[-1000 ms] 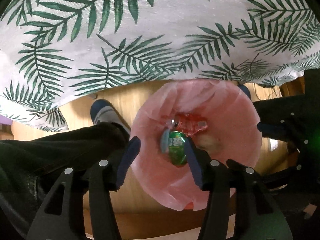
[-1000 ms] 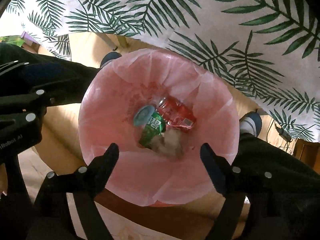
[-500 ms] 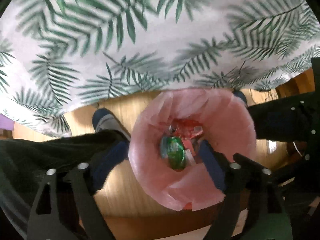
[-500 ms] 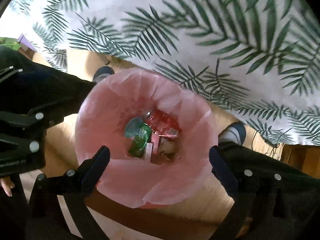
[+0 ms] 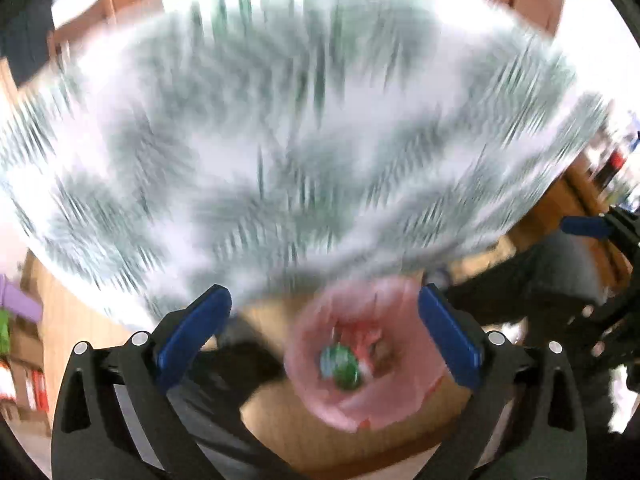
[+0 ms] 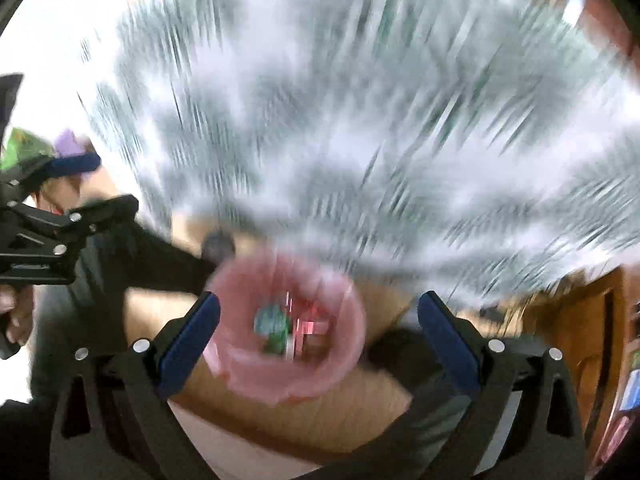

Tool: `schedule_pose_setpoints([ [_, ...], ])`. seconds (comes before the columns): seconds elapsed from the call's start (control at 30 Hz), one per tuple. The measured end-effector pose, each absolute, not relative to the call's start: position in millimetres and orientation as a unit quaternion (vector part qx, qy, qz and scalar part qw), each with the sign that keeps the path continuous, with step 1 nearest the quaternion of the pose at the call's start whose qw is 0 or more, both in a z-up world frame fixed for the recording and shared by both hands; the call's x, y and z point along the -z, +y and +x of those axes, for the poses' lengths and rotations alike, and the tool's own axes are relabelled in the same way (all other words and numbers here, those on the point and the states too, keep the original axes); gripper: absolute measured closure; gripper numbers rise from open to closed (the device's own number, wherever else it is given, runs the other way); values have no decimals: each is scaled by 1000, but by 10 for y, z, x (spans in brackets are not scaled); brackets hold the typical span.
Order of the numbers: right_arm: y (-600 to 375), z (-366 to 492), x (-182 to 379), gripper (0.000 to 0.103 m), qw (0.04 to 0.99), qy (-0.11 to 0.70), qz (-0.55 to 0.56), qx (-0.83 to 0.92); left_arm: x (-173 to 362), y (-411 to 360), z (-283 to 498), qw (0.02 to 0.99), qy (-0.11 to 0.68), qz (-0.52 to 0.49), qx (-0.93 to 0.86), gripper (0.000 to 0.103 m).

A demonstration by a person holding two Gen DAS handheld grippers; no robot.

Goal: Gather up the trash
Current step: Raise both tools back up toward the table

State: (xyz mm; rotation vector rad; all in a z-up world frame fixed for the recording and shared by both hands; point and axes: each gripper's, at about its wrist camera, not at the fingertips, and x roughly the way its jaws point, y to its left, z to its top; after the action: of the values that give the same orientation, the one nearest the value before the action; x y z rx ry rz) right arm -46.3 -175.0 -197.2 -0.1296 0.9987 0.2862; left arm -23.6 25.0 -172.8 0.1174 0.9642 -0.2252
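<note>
Both claws (image 5: 324, 322) (image 6: 318, 326) gape empty; green can (image 5: 342, 364) lies blurred, axis unclear

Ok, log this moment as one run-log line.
left gripper: open, empty, jaws just opened | right gripper: open, empty | pink-lined bin: on floor below | green can, red can: inside bin | frames blurred

1. A home dining area is showing: a leaf-print tablecloth (image 5: 304, 152) is draping the surface.
2. Wooden floor (image 6: 320, 412) is lying underneath.
3. A pink-lined waste bin (image 6: 240, 364) is standing below.
</note>
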Motion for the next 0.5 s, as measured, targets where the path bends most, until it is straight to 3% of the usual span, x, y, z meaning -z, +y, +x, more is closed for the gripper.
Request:
schedule_pose_setpoints([
  [0.27,-1938,-15,551,5,935,326,-73,-119,298,172,365,930,339,80,116,6],
  [0.5,-2006,1037,121,5,946,299,-64,-110,-144,114,1578,944,301,94,93,6],
])
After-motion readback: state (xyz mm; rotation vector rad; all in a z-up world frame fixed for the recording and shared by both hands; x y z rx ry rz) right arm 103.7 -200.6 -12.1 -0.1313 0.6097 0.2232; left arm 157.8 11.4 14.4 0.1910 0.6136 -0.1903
